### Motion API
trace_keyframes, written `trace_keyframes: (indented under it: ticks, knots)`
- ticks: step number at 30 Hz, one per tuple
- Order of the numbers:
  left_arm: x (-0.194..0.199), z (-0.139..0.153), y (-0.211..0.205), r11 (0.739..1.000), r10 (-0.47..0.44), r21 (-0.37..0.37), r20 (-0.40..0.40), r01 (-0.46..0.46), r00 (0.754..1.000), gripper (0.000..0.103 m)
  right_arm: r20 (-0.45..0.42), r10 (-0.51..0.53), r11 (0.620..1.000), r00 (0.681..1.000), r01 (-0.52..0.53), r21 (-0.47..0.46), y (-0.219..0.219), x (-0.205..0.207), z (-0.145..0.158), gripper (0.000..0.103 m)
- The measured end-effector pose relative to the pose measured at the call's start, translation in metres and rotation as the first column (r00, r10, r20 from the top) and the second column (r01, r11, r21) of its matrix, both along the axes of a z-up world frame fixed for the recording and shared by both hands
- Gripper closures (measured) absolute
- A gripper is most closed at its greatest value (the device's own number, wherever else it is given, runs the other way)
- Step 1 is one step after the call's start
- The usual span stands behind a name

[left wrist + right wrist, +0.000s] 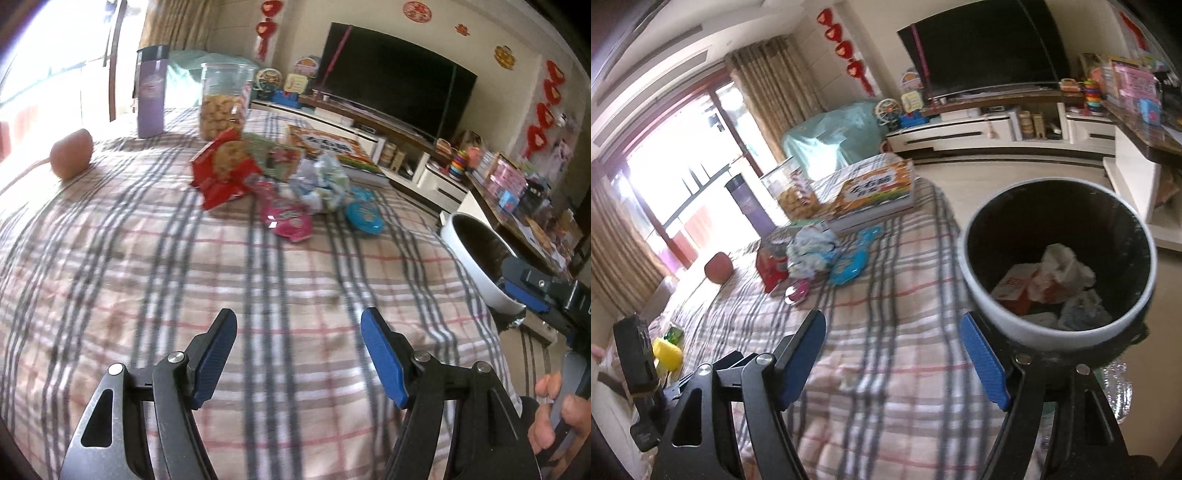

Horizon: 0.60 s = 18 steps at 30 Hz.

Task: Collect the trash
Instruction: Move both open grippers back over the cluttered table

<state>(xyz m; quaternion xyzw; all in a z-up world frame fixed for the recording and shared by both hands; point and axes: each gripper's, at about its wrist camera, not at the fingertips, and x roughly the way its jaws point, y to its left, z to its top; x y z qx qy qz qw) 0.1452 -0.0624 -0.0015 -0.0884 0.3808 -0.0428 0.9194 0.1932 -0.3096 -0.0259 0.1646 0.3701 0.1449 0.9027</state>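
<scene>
A pile of trash lies mid-table on the plaid cloth [147, 258]: a red cookie wrapper [221, 166], a pink wrapper [286, 216] and a crumpled white-blue wrapper [325, 181], which also shows in the right wrist view [812, 251]. My left gripper [299, 354] is open and empty, well short of the pile. My right gripper [894, 362] is open and empty, over the table edge beside the white bin [982, 295]. The bin holds crumpled paper and wrappers [1052, 277]. The bin also shows at the right of the left wrist view [476, 273].
A purple bottle [150, 92], a jar of cookies [223, 101], an apple [70, 153], a blue lid [364, 216] and a flat colourful box [332, 147] stand around the pile. A TV [399, 81] and cabinet lie beyond. A yellow object [666, 354] sits at the table's left.
</scene>
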Motion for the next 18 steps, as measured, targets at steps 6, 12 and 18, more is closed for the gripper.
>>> trace_keyframes:
  ticks: [6,12,18]
  knots:
    - [0.000,0.000,0.016,1.000,0.030,-0.001,-0.009,-0.030,1.000,0.034,-0.010,0.041,0.999,0.999,-0.041,-0.003,0.026,0.006,-0.006,0.026]
    - [0.008,-0.002,0.031,0.999,0.052,-0.005,-0.026,-0.052,0.998,0.034,-0.022,0.079,0.997,0.997,-0.080,-0.024,0.050,0.017,-0.013,0.026]
    - [0.021,-0.002,0.041,0.998,0.063,-0.010,-0.035,-0.063,0.997,0.034,-0.035,0.101,0.994,0.994,-0.102,-0.036,0.064,0.028,-0.019,0.026]
